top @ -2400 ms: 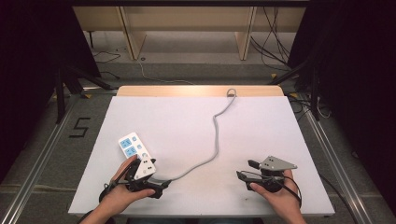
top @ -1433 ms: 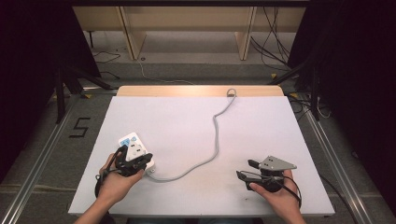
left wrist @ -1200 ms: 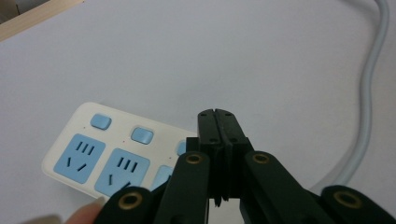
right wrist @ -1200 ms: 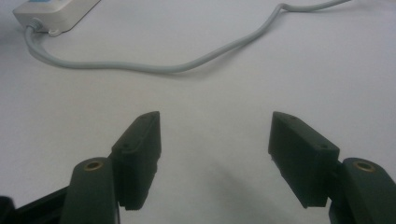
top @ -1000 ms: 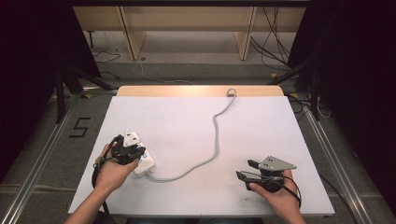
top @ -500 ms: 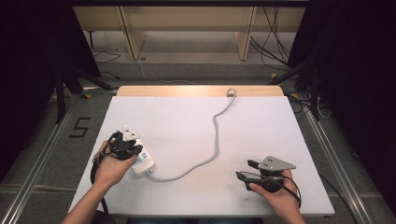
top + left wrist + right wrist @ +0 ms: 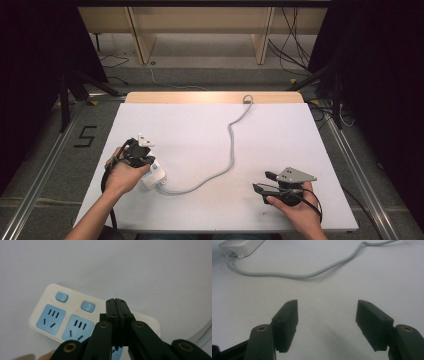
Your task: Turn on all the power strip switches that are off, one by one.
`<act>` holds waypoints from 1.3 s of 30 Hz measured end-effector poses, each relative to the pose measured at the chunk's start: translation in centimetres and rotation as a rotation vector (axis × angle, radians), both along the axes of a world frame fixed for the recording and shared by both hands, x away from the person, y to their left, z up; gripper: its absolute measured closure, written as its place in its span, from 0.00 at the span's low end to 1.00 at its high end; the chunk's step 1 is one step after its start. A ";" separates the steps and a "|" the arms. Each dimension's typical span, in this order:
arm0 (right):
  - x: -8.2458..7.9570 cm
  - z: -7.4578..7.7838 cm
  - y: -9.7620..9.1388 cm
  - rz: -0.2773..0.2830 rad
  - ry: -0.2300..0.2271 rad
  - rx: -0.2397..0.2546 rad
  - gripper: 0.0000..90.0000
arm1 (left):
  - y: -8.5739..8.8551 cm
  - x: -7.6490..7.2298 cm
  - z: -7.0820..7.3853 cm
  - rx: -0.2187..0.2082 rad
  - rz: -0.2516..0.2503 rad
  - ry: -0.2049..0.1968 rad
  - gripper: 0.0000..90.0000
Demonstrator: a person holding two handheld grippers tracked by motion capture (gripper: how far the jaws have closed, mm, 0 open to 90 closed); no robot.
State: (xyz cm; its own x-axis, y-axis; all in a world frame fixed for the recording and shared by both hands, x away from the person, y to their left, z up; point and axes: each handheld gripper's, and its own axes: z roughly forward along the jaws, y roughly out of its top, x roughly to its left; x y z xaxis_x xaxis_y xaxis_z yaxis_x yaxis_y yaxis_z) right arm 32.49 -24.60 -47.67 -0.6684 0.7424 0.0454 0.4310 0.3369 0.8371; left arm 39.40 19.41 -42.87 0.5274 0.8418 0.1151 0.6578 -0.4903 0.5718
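A white power strip [image 7: 52,315] with blue sockets and two blue switches lies at the table's front left; its near end [image 7: 154,173] pokes out from under my left hand. My left gripper [image 7: 116,301] is shut with nothing between its jaws, and its tips point down over the strip just right of the second switch [image 7: 88,307]. Whether the tips touch the strip I cannot tell. In the high view the left gripper [image 7: 143,161] sits above the strip. My right gripper [image 7: 327,307] rests open and empty at the front right [image 7: 261,182], well apart from the strip.
A grey cable [image 7: 230,145] runs from the strip's near end in an S-curve to the table's far edge [image 7: 247,100]. The white table top [image 7: 280,135] ends in a wooden strip at the back. Black stands and cables stand on the floor around it.
My left hand has swung from the front edge leftward and away from me onto the power strip, and now covers most of it. The right hand has kept still.
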 end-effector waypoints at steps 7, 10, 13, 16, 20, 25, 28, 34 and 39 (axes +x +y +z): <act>0.0 0.0 0.0 0.000 0.002 -0.002 0.39 | -0.4 0.5 -0.4 0.014 -0.010 0.034 1.00; 0.0 0.0 0.0 0.000 0.002 -0.002 0.39 | -0.5 0.7 -0.6 0.021 -0.014 0.046 1.00; 0.0 0.0 0.0 0.000 0.001 -0.002 0.39 | -0.6 0.9 -0.8 0.028 -0.015 0.063 1.00; 0.0 0.0 0.0 0.000 0.001 -0.003 0.39 | -0.6 1.1 -1.0 0.034 -0.016 0.076 1.00; 0.0 0.0 0.0 0.000 0.001 -0.002 0.39 | -0.6 1.2 -1.2 0.035 -0.016 0.083 1.00; 0.0 0.0 0.0 -0.001 0.001 -0.002 0.39 | -0.6 1.3 -1.3 0.036 -0.014 0.088 1.00; 0.0 0.0 -0.1 -0.002 0.000 -0.002 0.39 | -0.6 1.4 -1.2 0.037 -0.016 0.088 1.00; 0.0 0.0 0.0 0.000 0.001 -0.004 0.39 | -0.7 1.5 -1.3 0.047 -0.016 0.097 1.00; 0.0 0.0 0.0 -0.001 0.000 -0.007 0.39 | -0.9 1.4 -1.3 0.062 -0.021 0.098 1.00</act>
